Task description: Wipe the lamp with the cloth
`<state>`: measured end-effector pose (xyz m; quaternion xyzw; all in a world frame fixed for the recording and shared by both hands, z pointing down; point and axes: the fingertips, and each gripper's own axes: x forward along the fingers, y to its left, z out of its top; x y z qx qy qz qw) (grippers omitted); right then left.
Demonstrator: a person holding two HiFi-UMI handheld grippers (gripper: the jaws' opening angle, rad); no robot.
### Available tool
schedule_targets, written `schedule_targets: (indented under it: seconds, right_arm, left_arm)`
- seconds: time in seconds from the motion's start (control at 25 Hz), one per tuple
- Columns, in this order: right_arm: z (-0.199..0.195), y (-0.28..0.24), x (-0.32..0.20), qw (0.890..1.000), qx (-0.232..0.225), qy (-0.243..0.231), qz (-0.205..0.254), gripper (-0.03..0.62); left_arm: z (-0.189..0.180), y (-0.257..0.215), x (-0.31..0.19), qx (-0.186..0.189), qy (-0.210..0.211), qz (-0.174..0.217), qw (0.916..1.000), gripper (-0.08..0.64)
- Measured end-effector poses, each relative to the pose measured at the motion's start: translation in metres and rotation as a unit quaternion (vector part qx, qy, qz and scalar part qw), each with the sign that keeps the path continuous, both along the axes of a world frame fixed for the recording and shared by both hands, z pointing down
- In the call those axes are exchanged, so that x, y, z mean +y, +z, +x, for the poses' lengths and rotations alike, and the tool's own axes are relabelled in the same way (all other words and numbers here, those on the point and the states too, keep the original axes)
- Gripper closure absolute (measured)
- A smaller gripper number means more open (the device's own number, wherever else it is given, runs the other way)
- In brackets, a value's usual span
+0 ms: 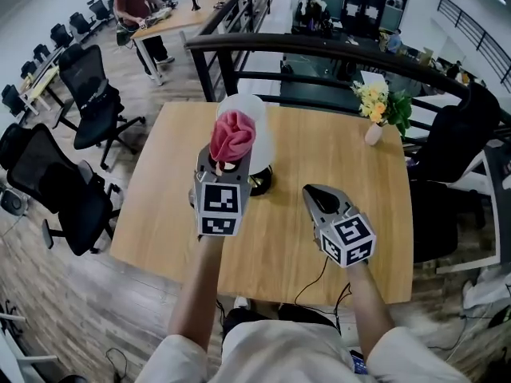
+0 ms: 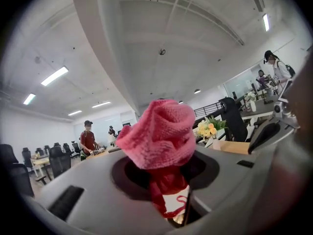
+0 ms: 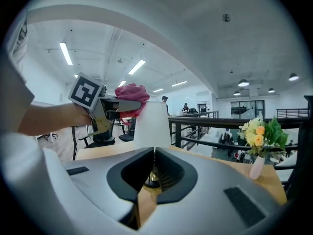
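Wiping looks about to begin rather than done. Nearest, the right gripper (image 1: 317,196) hovers over the counter (image 1: 160,214) just in front of the lamp (image 1: 263,134), its jaws pressed together on nothing. Left of it, the left gripper (image 1: 227,164) pinches a bunched pink cloth (image 1: 232,134) and holds it up against the near side of the white shade, near the top; whether it touches, I cannot tell. Flowers (image 1: 375,102) stand well behind the lamp. The whole wipe appears left.
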<state>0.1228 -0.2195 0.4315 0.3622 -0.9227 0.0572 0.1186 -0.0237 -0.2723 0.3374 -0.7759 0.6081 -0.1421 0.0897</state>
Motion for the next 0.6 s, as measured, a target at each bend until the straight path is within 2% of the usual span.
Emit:
schedule_targets:
  seconds: [0.08, 0.2, 0.24, 0.32, 0.44, 0.52, 0.6]
  right_arm:
    - [-0.005, 0.010, -0.013, 1.000, 0.001, -0.017, 0.005, 0.560]
    - [-0.020, 0.024, -0.031, 0.999, -0.010, -0.049, 0.001, 0.558]
    - [-0.027, 0.029, -0.036, 0.998, -0.017, -0.065, -0.003, 0.547]
    - [-0.041, 0.040, -0.047, 0.995, -0.023, -0.095, -0.006, 0.482]
    - [-0.059, 0.062, -0.063, 0.990, -0.034, -0.137, -0.018, 0.454]
    - [-0.072, 0.079, -0.072, 0.985, -0.040, -0.165, -0.026, 0.406]
    - [-0.086, 0.093, -0.079, 0.981, -0.047, -0.187, -0.021, 0.402]
  left_arm:
    - [0.000, 0.015, 0.003, 0.005, -0.007, -0.008, 0.9999, 0.380]
    - [-0.003, 0.049, 0.008, 0.019, -0.029, -0.045, 0.9984, 0.380]
    - [-0.005, 0.062, 0.010, 0.023, -0.039, -0.058, 0.9973, 0.380]
    - [-0.005, 0.086, 0.013, 0.031, -0.049, -0.081, 0.9950, 0.380]
    - [-0.003, 0.113, 0.022, 0.049, -0.043, -0.112, 0.9916, 0.381]
    - [-0.003, 0.126, 0.032, 0.061, -0.032, -0.123, 0.9900, 0.382]
    - [-0.006, 0.139, 0.044, 0.075, -0.028, -0.127, 0.9886, 0.382]
